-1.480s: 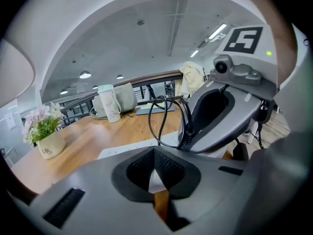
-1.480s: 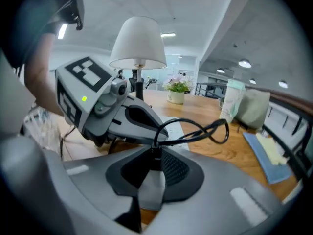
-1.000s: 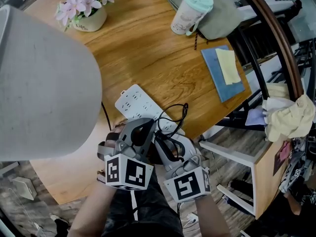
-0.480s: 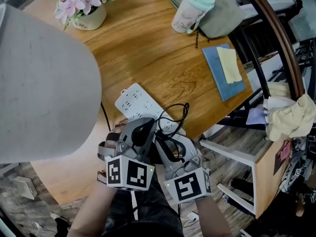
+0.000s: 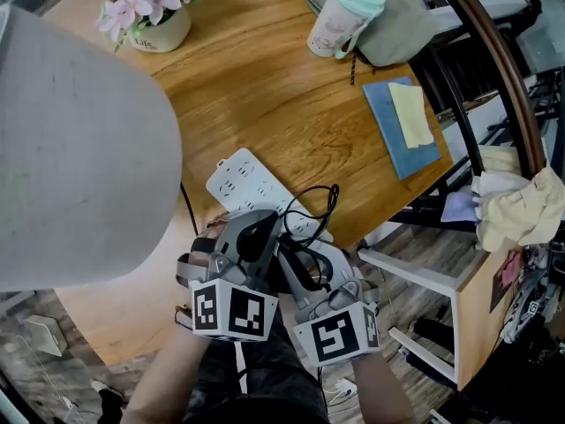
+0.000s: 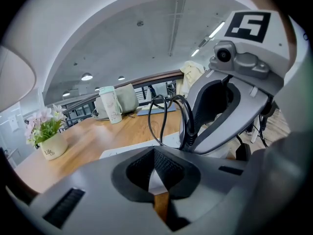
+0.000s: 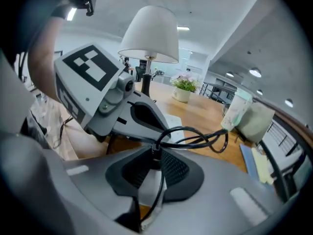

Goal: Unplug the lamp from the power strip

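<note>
Wooden tabletop (image 5: 265,87): the lamp (image 5: 79,148) fills its left edge, and the white power strip (image 5: 243,184) lies at the near edge. The left gripper (image 6: 156,180), jaws together on nothing, hovers over the strip. The right gripper (image 7: 151,180) clamps the lamp's plug (image 7: 154,156), probably rigid and better gripped than its limp black cord (image 5: 318,203).

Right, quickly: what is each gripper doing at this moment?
Left gripper: jaws closed, nothing between them.
Right gripper: jaws closed on the black plug.
</note>
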`<move>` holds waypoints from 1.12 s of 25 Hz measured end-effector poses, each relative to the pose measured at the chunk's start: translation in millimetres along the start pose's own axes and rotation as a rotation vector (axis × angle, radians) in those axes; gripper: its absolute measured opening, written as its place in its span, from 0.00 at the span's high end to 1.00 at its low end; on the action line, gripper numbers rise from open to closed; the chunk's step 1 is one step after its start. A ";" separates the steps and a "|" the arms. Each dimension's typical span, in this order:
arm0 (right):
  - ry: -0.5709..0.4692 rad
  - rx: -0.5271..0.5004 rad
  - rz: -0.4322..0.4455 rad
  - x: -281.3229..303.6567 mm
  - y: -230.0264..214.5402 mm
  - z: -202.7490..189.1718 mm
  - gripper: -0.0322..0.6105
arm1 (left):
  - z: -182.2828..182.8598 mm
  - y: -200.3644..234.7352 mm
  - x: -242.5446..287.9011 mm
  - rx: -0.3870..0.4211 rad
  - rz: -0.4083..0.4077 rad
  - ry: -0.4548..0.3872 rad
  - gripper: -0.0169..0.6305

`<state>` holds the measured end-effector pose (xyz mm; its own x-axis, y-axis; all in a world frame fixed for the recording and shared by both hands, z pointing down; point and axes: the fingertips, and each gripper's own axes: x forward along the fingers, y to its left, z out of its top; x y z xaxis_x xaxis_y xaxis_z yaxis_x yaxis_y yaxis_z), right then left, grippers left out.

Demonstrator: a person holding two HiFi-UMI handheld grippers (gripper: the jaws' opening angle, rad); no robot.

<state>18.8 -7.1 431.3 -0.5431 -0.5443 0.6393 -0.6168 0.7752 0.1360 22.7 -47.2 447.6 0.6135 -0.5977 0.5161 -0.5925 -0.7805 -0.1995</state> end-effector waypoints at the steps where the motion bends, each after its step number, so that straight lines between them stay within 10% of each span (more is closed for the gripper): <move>1: -0.039 0.087 0.022 -0.1 -2.6 1.3 0.85 | 0.0 0.2 0.0 -0.003 0.001 -0.001 0.99; 4: -0.083 0.291 0.057 -2.0 -10.9 0.8 0.85 | 0.3 0.2 0.3 -0.008 0.003 -0.004 0.99; 10: 0.020 -0.055 -0.017 -1.1 1.6 0.0 0.85 | 0.5 -0.7 -0.3 -0.012 0.010 -0.012 0.99; 15: -0.112 0.345 0.064 -3.9 -13.3 1.9 0.85 | 1.5 -2.1 0.0 -0.024 0.000 -0.018 0.99; 23: 0.034 -0.088 -0.020 -5.2 4.4 0.7 0.85 | 2.2 -5.5 0.2 -0.028 -0.005 -0.021 0.99; 28: -0.185 0.267 0.028 -25.0 -20.3 35.7 0.85 | 1.0 -3.7 0.6 -0.038 -0.007 -0.025 0.99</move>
<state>24.5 -20.7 385.5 -0.6412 -0.5920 0.4883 -0.7145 0.6926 -0.0985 25.8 -44.8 447.7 0.6304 -0.5972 0.4960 -0.6072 -0.7774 -0.1643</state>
